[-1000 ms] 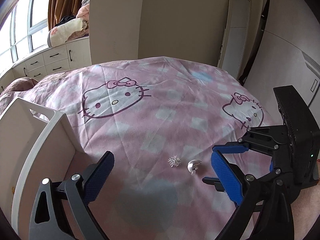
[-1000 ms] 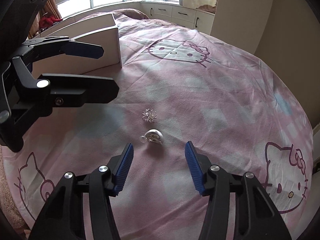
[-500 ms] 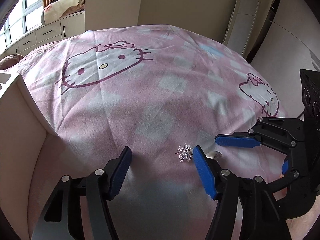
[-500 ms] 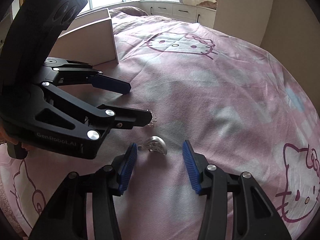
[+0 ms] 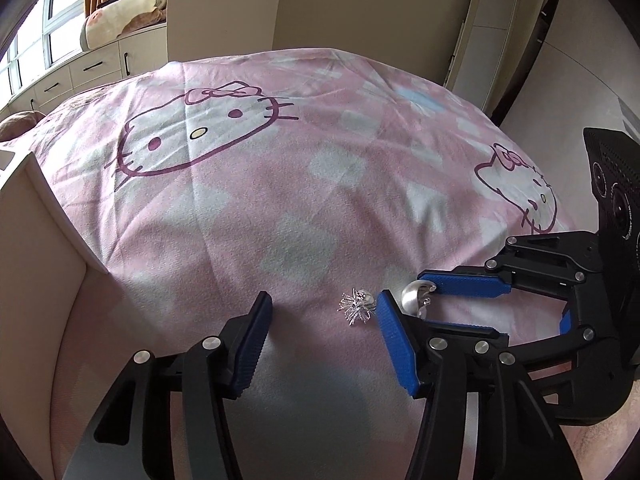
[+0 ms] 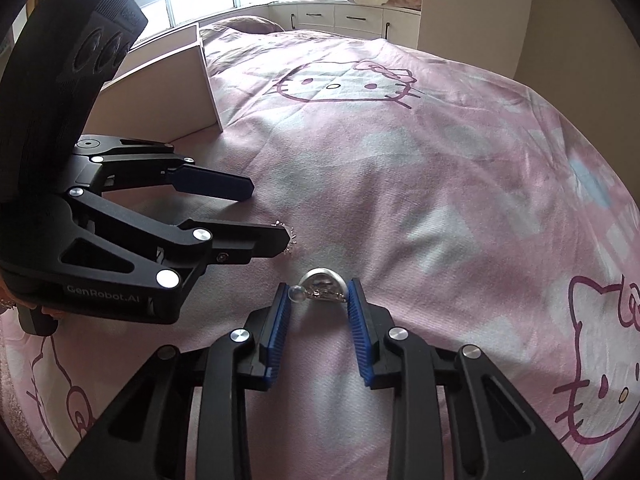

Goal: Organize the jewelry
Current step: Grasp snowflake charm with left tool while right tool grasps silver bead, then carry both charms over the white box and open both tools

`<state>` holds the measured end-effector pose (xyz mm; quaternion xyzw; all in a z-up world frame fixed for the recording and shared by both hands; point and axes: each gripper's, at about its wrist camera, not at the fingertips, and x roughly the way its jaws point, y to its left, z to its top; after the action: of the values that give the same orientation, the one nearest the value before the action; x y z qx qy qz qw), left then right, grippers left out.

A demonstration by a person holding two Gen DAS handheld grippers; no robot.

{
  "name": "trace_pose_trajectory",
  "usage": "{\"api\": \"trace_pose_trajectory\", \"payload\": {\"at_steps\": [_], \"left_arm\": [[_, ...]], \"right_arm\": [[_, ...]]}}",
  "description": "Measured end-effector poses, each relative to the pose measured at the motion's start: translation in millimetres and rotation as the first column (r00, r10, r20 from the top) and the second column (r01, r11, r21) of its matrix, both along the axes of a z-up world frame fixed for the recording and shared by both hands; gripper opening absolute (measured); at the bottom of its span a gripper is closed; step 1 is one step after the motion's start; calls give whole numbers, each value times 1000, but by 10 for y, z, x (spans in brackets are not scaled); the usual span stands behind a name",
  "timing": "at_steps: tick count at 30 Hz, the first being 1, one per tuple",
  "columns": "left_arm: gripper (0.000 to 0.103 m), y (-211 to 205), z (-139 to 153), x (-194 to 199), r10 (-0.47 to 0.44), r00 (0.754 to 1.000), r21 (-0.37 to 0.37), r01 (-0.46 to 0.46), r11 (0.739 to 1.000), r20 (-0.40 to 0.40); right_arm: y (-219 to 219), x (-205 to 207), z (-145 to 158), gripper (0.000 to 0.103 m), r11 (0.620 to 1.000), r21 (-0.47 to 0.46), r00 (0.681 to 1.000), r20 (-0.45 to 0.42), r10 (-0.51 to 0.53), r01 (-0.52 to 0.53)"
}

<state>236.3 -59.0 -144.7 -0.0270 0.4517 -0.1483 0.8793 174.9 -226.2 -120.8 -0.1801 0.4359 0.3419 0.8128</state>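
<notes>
Both grippers came down, jaws closing | left gripper (image 5: 324,306) open around spiky brooch (image 5: 356,307) | right gripper (image 6: 318,294) clasping silver earring (image 6: 322,285) on bedspread (image 6: 420,184)

Your bed (image 5: 248,240) wears a pink cartoon-cat sheet. On it, near you, lie a spiky silver brooch (image 5: 354,307) and, just right of it, a pearl earring (image 5: 416,300). A white box (image 5: 36,216) sits at left.
</notes>
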Motion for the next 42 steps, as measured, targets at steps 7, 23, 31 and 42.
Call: {"api": "trace_pose_trajectory", "payload": {"at_steps": [7, 23, 31, 42], "left_arm": [[26, -41, -33, 0, -16, 1000, 85, 17, 996, -5], [15, 64, 17, -96, 3, 1000, 64, -1, 998, -21], [15, 169, 137, -252, 19, 1000, 65, -19, 998, -13], [15, 272, 528, -576, 30, 998, 66, -33, 997, 47]], "right_arm": [[-3, 6, -4, 30, 1000, 1, 1000, -5, -3, 3], [-17, 0, 5, 30, 1000, 10, 1000, -8, -5, 5], [-81, -23, 100, 29, 998, 51, 1000, -15, -23, 24], [-57, -283, 400, 29, 996, 85, 999, 37, -3, 0]]}}
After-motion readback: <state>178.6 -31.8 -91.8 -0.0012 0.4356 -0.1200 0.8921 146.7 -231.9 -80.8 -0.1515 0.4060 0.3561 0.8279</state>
